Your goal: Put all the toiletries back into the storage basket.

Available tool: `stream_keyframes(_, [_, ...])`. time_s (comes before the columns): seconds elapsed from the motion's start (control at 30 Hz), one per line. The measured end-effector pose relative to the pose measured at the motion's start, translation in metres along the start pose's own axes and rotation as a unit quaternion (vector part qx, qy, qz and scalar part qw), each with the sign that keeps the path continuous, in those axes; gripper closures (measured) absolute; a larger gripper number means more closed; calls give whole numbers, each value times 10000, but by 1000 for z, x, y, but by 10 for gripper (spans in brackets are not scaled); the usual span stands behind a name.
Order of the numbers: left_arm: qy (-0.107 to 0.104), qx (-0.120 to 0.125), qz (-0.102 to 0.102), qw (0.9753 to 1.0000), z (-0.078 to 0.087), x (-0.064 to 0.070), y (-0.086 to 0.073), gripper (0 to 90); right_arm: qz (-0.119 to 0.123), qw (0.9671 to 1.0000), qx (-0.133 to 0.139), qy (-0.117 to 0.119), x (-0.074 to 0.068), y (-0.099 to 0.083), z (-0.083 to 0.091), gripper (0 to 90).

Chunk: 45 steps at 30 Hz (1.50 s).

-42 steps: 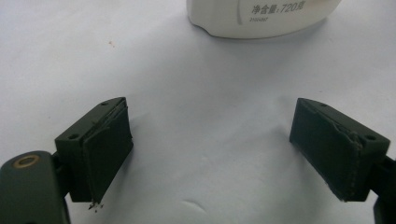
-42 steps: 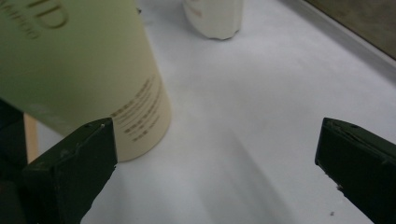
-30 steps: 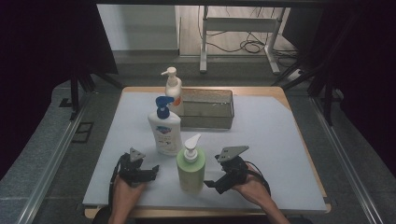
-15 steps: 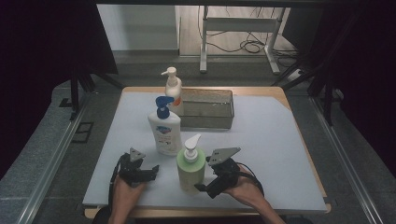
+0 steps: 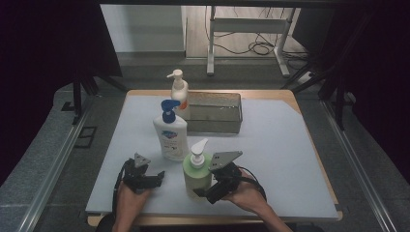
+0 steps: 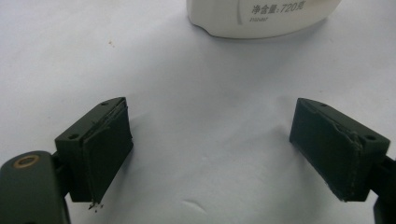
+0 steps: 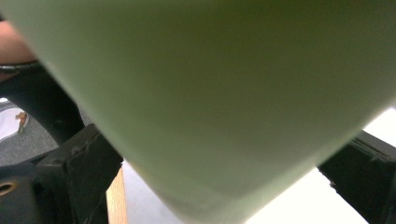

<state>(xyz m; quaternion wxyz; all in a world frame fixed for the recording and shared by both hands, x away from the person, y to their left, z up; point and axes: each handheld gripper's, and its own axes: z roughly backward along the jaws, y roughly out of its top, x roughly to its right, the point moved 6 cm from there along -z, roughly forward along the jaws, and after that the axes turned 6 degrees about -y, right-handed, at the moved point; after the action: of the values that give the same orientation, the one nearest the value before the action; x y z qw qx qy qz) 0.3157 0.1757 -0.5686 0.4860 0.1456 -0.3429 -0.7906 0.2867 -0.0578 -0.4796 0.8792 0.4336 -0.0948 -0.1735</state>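
A green pump bottle (image 5: 197, 173) stands upright near the table's front edge. My right gripper (image 5: 202, 192) is against its right side, low down. In the right gripper view the green bottle (image 7: 210, 84) sits very close between the two jaws, which stand wide apart on either side of it, so my right gripper (image 7: 219, 163) is open. To the bottle's left my left gripper (image 5: 157, 178) rests low over the table. Its own view shows my left gripper (image 6: 210, 144) open with nothing between the jaws, and the base of a white bottle (image 6: 261, 18) ahead.
A white bottle with a blue pump (image 5: 170, 136) stands just behind the green one. A white and orange pump bottle (image 5: 179, 94) stands farther back, beside a metal tray (image 5: 214, 124). The white table mat (image 5: 280, 159) has free room on the right.
My right gripper has moved left across the table until the green bottle sits between its jaws. The left gripper and the bottles have stayed put.
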Motion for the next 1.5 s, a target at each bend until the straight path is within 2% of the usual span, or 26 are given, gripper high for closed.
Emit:
stream_keyframes(0.43, [-1, -1, -1, 10000, 0, 0, 0, 123, 51, 9996, 259, 19, -2, 17, -1, 98])
stream_keyframes(0.67, [0, -1, 0, 10000, 0, 0, 0, 122, 112, 9996, 245, -68, -3, 20, -1, 114])
stream_keyframes(0.87, [1, 2, 3, 10000, 0, 0, 0, 123, 44, 9996, 195, -193, -2, 19, 1, 119])
stream_keyframes(1.03, [1, 16, 16, 10000, 0, 0, 0, 123, 71, 9992, 163, -370, 3, 20, 4, 119])
stream_keyframes(1.23, [-2, 15, 19, 10000, 0, 0, 0, 123, -76, 9986, 239, -459, 11, 25, 12, 120])
stream_keyframes(1.5, [-1, 8, 2, 10000, 0, 0, 0, 123, -258, 9971, 251, -676, 28, 32, 17, 120])
